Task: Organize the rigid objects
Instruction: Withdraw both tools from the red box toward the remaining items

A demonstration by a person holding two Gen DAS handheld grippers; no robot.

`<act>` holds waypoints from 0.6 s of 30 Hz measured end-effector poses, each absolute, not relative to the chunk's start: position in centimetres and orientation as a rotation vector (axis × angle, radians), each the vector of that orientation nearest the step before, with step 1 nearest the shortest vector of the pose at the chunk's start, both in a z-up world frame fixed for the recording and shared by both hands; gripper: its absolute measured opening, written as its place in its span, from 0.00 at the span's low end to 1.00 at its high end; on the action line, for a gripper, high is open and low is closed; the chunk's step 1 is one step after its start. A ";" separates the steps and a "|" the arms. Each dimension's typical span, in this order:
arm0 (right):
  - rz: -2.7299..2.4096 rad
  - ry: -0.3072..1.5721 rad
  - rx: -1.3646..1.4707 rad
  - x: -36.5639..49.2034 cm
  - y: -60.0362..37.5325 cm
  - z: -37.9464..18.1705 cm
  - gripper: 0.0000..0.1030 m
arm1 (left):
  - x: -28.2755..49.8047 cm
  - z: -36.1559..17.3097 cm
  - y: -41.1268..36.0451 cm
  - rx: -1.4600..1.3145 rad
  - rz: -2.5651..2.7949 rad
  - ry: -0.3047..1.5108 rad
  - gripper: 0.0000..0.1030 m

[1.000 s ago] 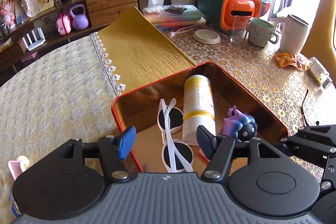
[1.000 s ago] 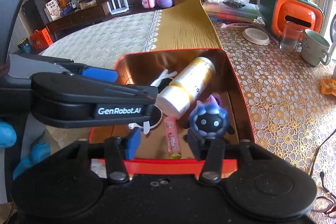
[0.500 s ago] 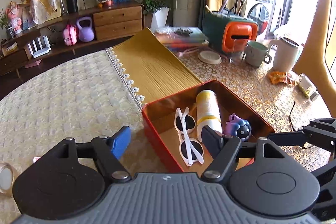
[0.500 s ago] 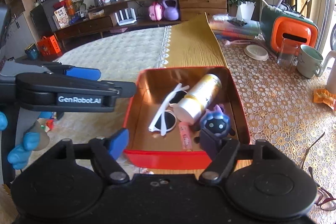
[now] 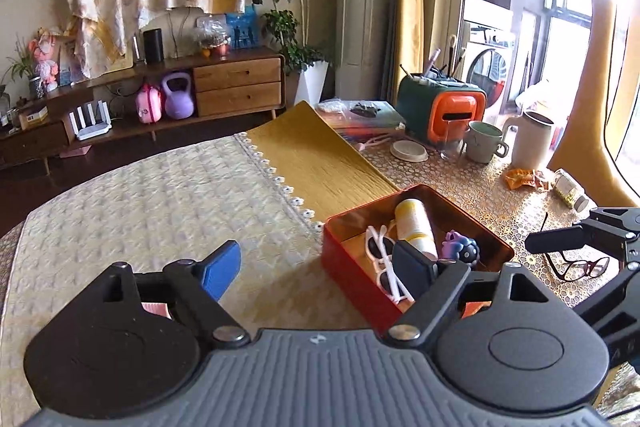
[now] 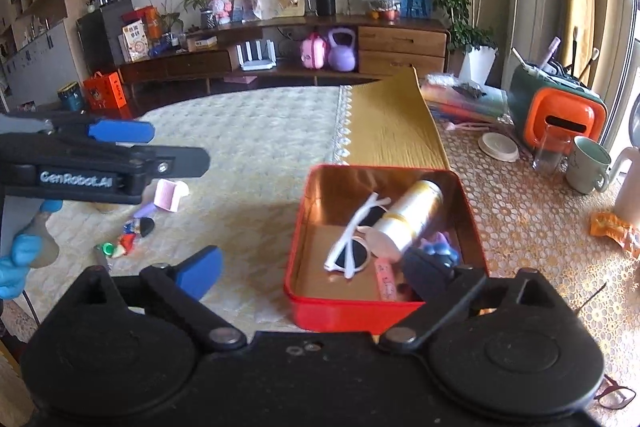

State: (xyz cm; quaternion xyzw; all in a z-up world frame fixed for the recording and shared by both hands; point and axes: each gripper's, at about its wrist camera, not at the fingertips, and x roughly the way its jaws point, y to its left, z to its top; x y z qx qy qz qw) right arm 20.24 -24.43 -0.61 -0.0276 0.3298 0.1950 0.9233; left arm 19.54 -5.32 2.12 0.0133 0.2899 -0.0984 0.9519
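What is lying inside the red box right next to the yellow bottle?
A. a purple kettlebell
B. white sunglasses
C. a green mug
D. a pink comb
B: the white sunglasses lie in the red box beside the yellow bottle.

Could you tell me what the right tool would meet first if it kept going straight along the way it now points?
Probably the near left corner of the red tin, or the cream tablecloth just beside it; depth is unclear. The right tool is empty, its jaws opening.
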 end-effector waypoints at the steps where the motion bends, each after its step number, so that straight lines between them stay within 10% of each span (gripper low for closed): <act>1: 0.404 0.671 -0.052 20.1 -24.2 -0.5 0.97 | 19.2 2.2 -4.7 0.020 -0.198 0.587 0.83; 18: 0.528 0.622 -0.090 18.4 -17.2 -1.6 1.00 | 13.9 0.0 6.5 -0.056 -0.021 0.593 0.92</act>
